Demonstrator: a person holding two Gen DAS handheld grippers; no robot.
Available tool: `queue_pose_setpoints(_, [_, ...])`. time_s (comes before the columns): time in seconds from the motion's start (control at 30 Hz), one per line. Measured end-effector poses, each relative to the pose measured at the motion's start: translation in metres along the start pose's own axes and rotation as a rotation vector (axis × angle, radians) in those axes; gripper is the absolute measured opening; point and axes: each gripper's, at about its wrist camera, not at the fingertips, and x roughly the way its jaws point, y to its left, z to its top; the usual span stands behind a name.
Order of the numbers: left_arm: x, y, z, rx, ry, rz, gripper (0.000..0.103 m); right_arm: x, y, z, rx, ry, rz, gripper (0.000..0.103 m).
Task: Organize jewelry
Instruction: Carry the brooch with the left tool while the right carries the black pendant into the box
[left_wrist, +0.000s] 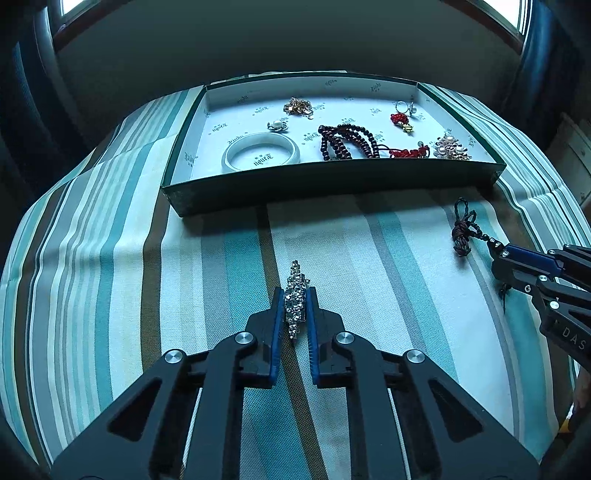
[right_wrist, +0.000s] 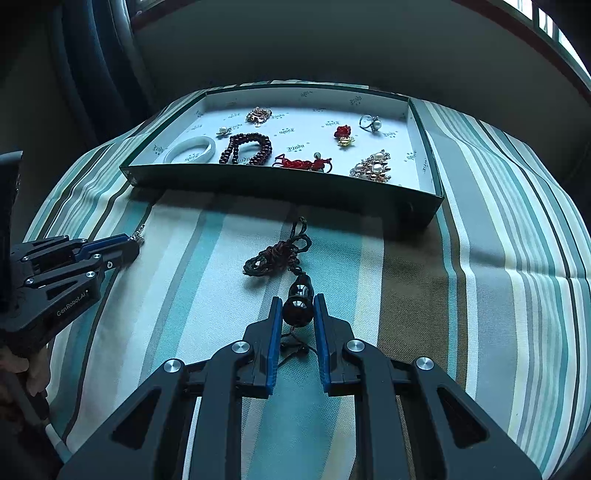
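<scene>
Two handheld grippers work over a striped tablecloth (left_wrist: 110, 258), with a shallow green box (left_wrist: 332, 181) at 12 o'clock from both. Left gripper (left_wrist: 295, 295): jaws narrow, pressed against the two long sides of a rhinestone brooch (left_wrist: 295, 299), which lies along a brown stripe and pokes out past the fingertips toward 12 o'clock. Right gripper (right_wrist: 298, 301): jaws narrow, clamped on the dark round bead of a corded pendant (right_wrist: 297, 308); the pendant's knotted brown cord (right_wrist: 277, 254) trails on the cloth toward 11 o'clock, just short of the box's near wall.

Inside the box, on white printed lining, lie a white bangle (left_wrist: 261, 151) at the near left, a dark beaded bracelet (left_wrist: 347, 142) at centre, a red knotted cord (left_wrist: 410, 151), a pearl cluster brooch (left_wrist: 451, 148) at the near right, a red and gold charm (left_wrist: 402, 122), a pearl ring (left_wrist: 406, 108), a small pearl flower pin (left_wrist: 277, 125) and a gold chain piece (left_wrist: 298, 107) toward the far wall.
</scene>
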Motion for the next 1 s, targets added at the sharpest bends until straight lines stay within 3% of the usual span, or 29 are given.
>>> queue_pose_setpoints(0.63, [-0.035,-0.003,0.018,-0.018,-0.095,-0.012,0.011,-0.042,0.005,0.021,0.020,-0.131,0.044,0.017])
queue_pose_setpoints(1.0, [-0.055,-0.004,0.062,-0.014,-0.193,-0.014,0.011,-0.062,0.006,0.061,0.018,-0.240,0.065,0.017])
